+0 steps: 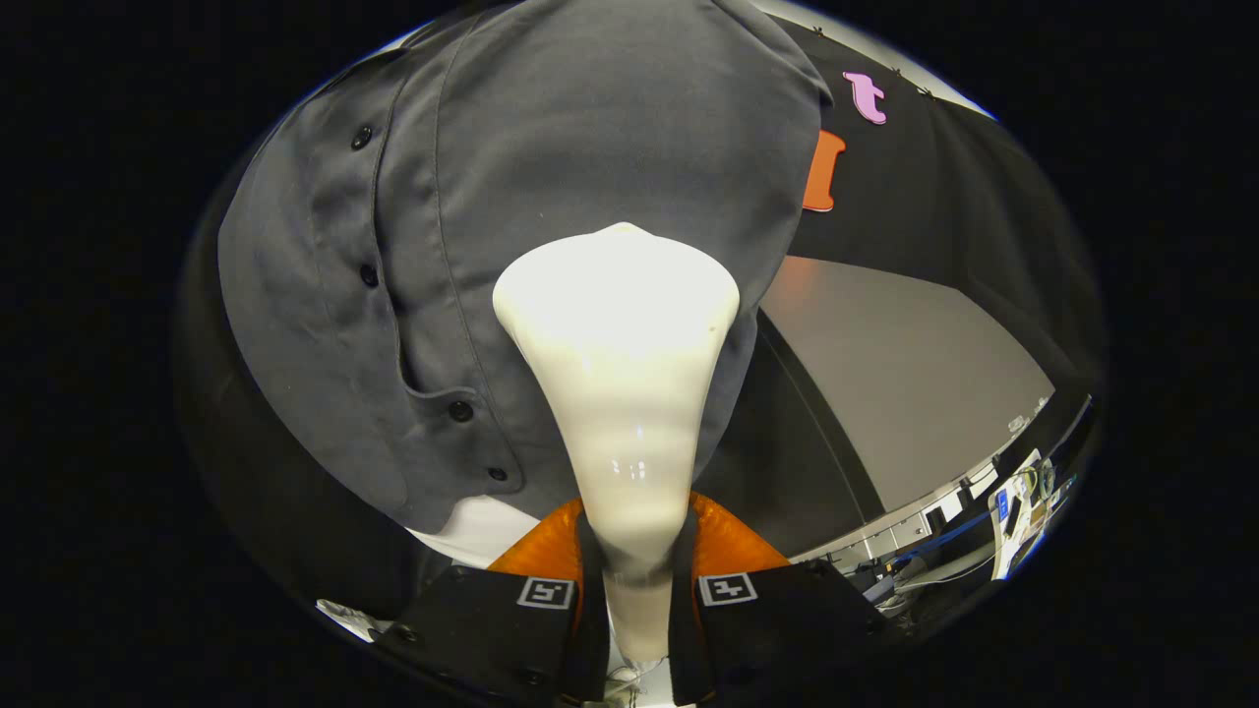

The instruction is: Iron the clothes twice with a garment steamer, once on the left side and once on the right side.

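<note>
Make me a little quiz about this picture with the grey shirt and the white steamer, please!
1. True or false: the tool is shut on the steamer, with its neck between both fingers.
2. What does the steamer's wide head point at? A) the grey shirt B) a towel C) a pair of trousers
3. Fill in: the row of dark ____ runs down the shirt beside the steamer's head.

Key: 1 true; 2 A; 3 buttons.
</note>
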Action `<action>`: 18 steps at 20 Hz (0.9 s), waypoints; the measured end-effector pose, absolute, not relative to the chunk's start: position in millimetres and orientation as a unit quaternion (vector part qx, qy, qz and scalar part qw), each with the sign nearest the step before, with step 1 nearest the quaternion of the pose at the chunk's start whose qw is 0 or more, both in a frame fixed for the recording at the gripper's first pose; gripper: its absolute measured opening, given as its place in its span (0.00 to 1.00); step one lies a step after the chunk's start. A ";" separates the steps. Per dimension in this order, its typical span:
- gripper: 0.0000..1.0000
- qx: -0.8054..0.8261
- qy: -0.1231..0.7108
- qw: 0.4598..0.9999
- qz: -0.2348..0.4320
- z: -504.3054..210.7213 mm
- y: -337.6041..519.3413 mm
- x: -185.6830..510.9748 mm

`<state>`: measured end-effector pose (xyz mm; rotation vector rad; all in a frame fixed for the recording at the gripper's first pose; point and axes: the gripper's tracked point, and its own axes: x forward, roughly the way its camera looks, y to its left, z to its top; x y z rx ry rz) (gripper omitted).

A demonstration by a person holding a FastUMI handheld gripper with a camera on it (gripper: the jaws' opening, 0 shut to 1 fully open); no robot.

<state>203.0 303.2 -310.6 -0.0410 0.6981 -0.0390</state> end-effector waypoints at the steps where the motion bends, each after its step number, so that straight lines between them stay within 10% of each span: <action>1: 0.32 -0.021 0.345 0.938 -0.020 -315.0 302.5 202.6; 18: 0.32 -0.023 0.435 0.900 -0.029 -414.0 291.5 168.7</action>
